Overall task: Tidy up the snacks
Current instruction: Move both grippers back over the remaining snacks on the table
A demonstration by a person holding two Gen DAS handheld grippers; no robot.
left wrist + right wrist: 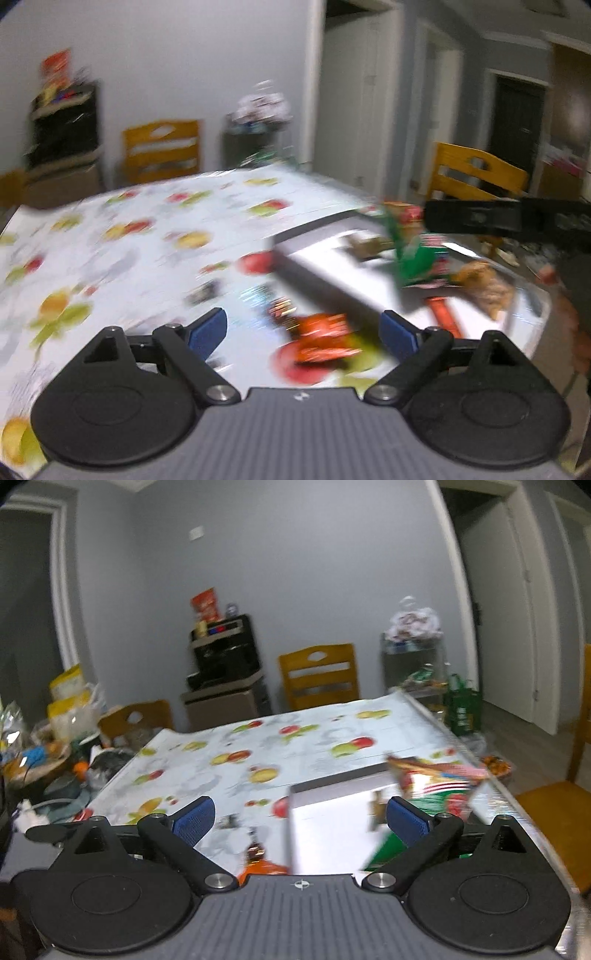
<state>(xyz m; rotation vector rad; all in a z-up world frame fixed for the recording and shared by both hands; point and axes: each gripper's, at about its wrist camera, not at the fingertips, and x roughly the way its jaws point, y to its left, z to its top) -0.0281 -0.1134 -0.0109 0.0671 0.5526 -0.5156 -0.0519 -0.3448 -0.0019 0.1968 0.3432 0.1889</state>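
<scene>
A white tray (325, 269) lies on the fruit-print tablecloth (147, 236) at the right. It holds a green snack bag (417, 258), a tan snack (484, 288) and an orange bar (443, 317). An orange-red packet (325, 339) lies on the cloth between the fingers of my open, empty left gripper (303, 332). A small dark packet (203, 291) lies further left. In the right wrist view my right gripper (299, 816) is open and empty above the tray's near-left corner (321, 823), with the green and red bag (436, 786) by its right finger and an orange packet (262, 867) below.
The other gripper's black body (509, 218) hangs above the tray at the right. Yellow wooden chairs (317, 675) stand around the table. A cluttered side table (48, 746) is at the left, a dark cabinet (225, 653) and a green bag (461, 705) behind.
</scene>
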